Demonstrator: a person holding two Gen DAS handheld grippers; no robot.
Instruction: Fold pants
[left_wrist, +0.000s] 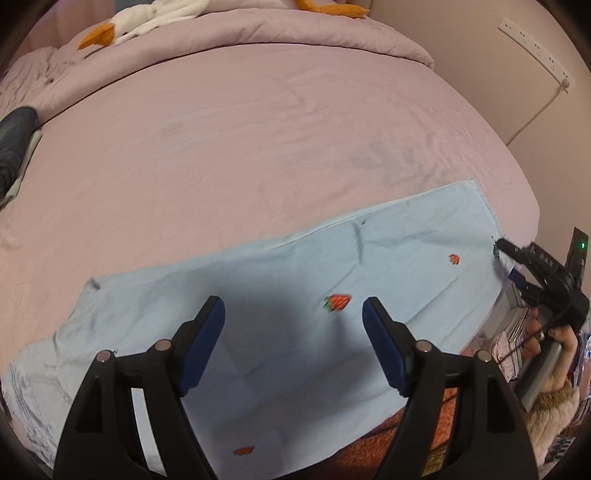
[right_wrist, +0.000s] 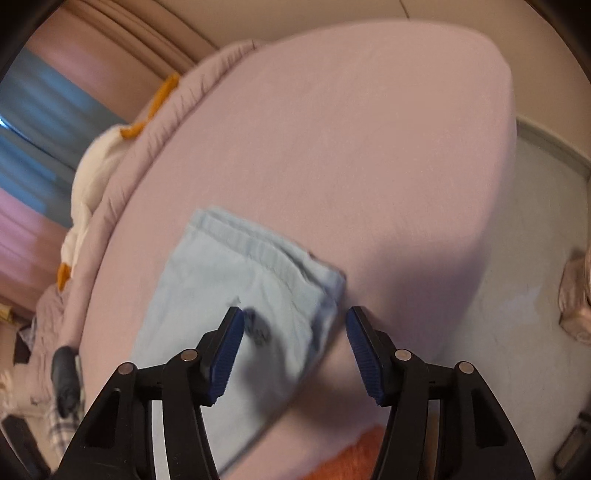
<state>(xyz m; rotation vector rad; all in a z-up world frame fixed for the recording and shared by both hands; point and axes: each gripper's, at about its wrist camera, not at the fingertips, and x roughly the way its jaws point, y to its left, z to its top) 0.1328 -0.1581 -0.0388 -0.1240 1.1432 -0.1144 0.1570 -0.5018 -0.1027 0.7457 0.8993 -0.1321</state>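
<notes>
Pants (left_wrist: 280, 317) look folded lengthwise on the bed (left_wrist: 258, 147), waistband at 9 o'clock, left gripper (left_wrist: 293, 325) and right gripper (right_wrist: 294, 349) jaws both spread, empty, so crosswise folds left.

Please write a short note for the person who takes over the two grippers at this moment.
Left gripper: open, holding nothing, above the pants.
Right gripper: open, empty, over the pants' ribbed end.
Pants: light blue with strawberries, lying flat along the near edge of the bed, seemingly folded once lengthwise.
Done: that first fold, as it appears.
Left: fold across the length, probably bringing one end over the other, then smooth.
</notes>
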